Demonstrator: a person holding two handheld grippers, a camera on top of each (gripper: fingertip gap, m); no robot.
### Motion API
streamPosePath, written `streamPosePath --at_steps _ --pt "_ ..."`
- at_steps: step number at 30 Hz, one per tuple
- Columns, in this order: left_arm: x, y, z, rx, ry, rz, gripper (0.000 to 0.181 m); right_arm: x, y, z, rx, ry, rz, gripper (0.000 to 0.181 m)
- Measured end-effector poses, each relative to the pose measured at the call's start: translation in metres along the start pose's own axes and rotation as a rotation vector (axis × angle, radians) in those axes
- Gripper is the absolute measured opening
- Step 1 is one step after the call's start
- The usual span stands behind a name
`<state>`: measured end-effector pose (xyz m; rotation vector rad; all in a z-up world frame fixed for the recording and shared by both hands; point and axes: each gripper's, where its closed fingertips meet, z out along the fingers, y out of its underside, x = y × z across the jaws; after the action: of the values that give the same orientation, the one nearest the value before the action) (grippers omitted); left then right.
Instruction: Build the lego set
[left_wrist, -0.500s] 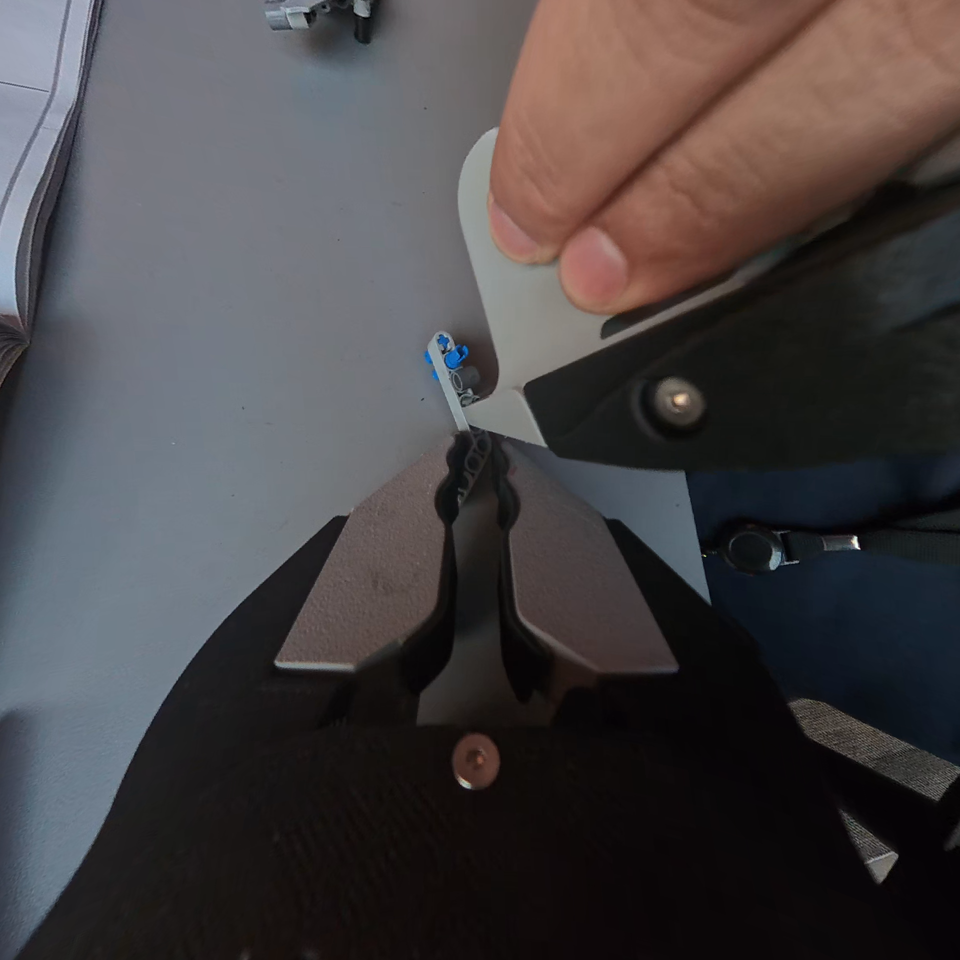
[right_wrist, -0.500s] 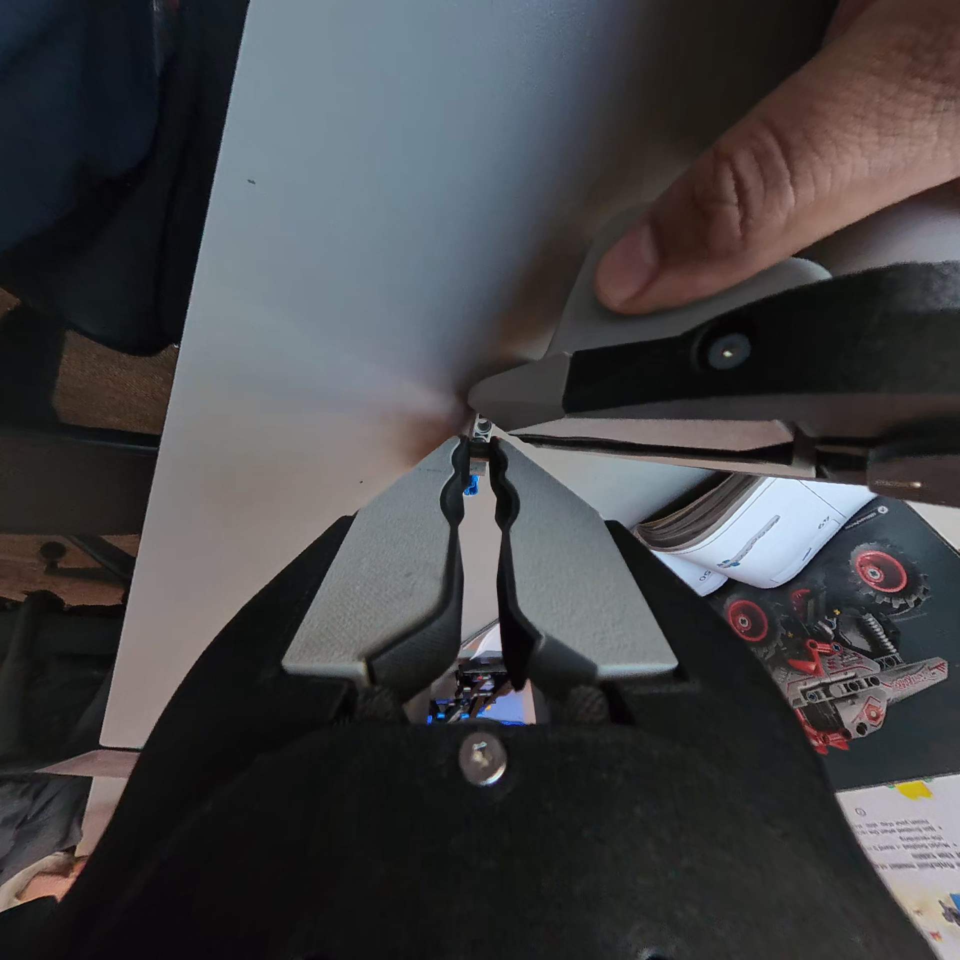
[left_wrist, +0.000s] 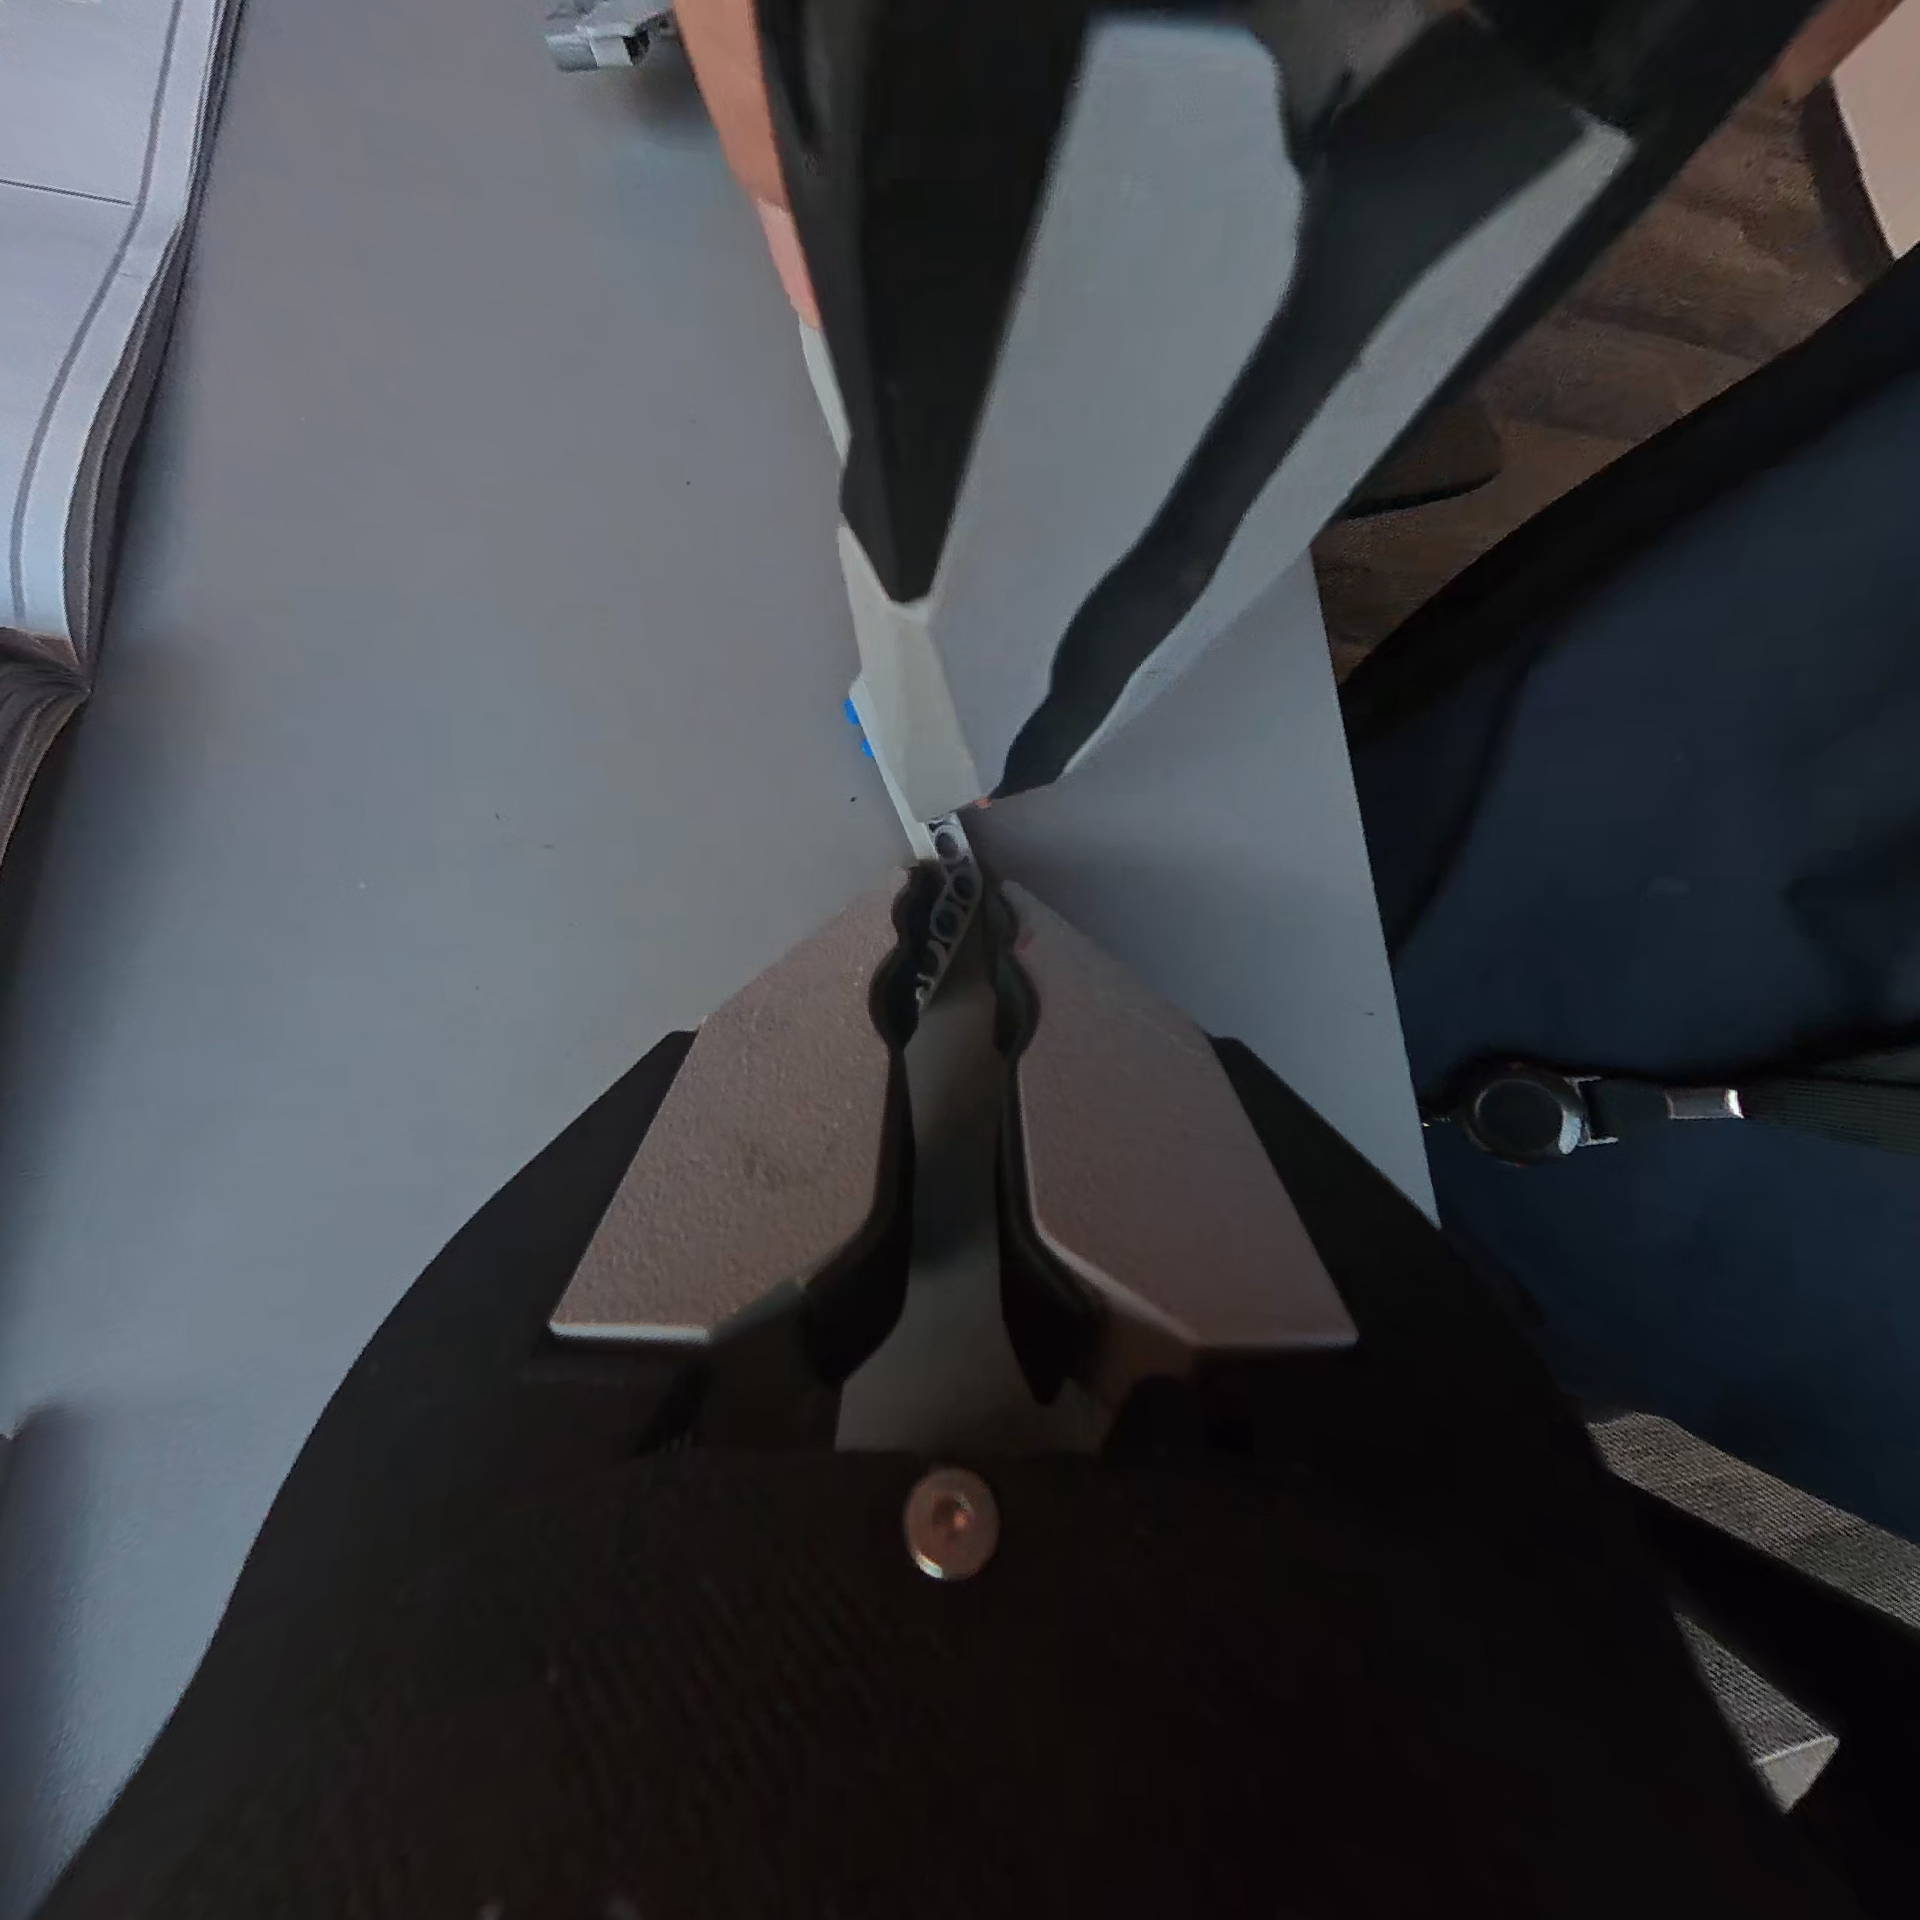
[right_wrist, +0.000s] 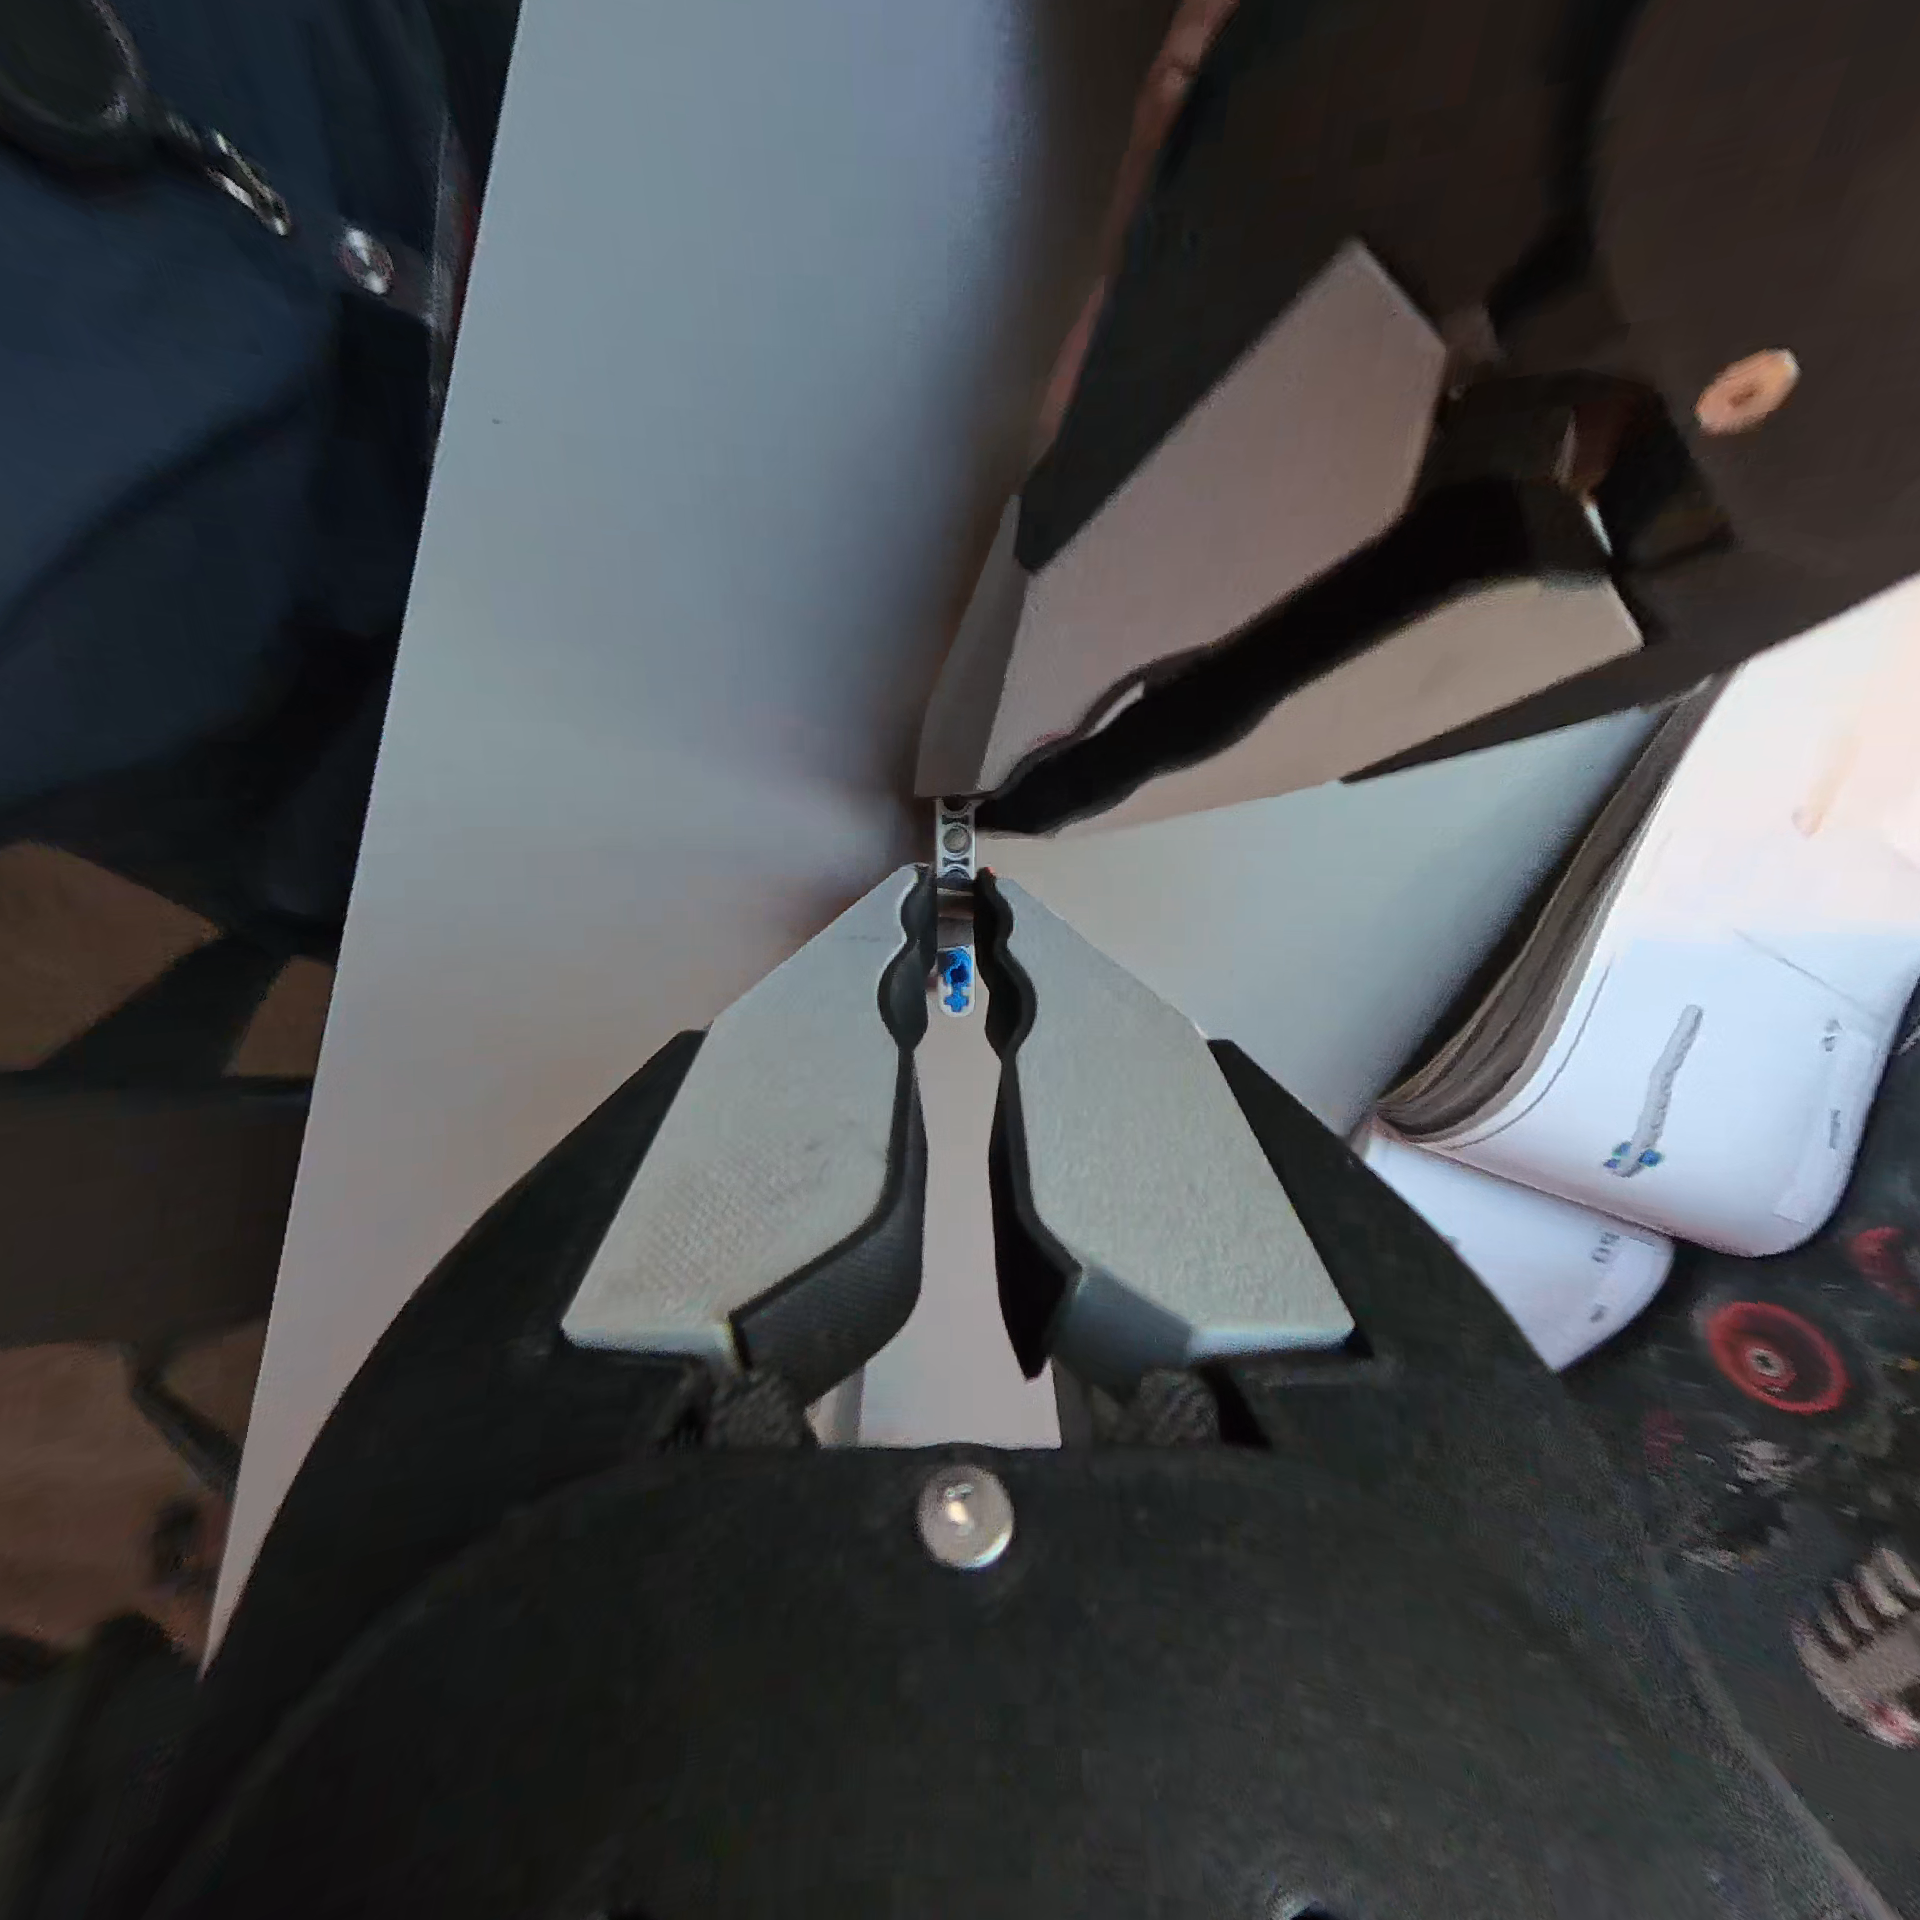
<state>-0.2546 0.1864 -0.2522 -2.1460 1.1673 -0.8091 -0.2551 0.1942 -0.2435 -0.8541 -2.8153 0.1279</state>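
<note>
My left gripper (left_wrist: 951, 883) jaws pinch one end of the thin grey holed lego beam (right_wrist: 954, 836); my right gripper (right_wrist: 951, 883) jaws clamp its other end, above the grey bench (left_wrist: 468, 623).

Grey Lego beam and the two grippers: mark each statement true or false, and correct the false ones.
1. The left gripper is shut on the grey beam. True.
2. The beam carries red pins. False: the pins are blue.
3. The right gripper also grips the beam. True.
4. The beam lies flat on the table. False: both grippers hold it above the table.
5. An open instruction booklet lies beside a dark box. True.
</note>
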Motion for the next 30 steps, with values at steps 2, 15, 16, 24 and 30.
streamPosePath --at_steps 2,15,16,24,30 --pt "0.0 0.0 0.0 0.0 -0.002 0.002 0.007 0.0 0.0 0.0 0.073 0.002 0.039 0.004" --pt "0.0 0.0 0.0 0.001 0.006 -0.013 0.007 0.001 -0.002 0.004 0.19 0.041 0.077 0.004" --pt "0.0 0.0 0.0 0.001 0.006 -0.013 0.007 0.001 -0.002 0.003 0.178 0.07 0.055 0.004" --pt "0.0 0.0 0.0 0.002 0.01 -0.019 0.006 0.0 -0.018 -0.009 0.3 0.112 0.054 0.0" --pt "0.0 0.0 0.0 0.002 0.01 -0.018 0.006 0.005 -0.011 -0.012 0.237 0.119 0.058 0.0"
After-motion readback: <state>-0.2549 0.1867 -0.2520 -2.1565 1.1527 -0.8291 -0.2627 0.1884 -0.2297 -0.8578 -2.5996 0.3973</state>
